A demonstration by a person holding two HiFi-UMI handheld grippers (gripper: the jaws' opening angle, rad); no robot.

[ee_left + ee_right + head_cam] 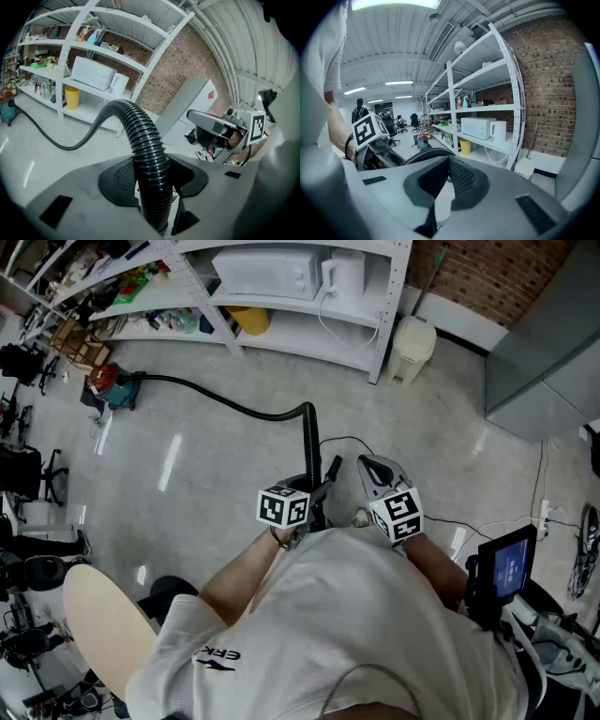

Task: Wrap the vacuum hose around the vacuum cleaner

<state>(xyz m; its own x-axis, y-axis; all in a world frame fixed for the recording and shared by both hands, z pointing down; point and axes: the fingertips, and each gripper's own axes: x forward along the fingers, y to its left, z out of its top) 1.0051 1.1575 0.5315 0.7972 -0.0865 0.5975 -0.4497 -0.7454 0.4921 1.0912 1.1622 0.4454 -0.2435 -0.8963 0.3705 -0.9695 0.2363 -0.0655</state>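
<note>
Black ribbed vacuum hose (149, 154) clamped in left claw (157, 187); right claw (440, 192) clenched, empty; red-teal vacuum cleaner (112, 383) at ten o'clock on floor.

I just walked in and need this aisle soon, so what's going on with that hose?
A person holds a gripper in each hand. The left gripper is clamped on the black ribbed vacuum hose, holding it up off the floor. The right gripper is shut and empty beside it. The hose trails across the floor to the vacuum cleaner by the shelving, so none is wrapped yet.
</note>
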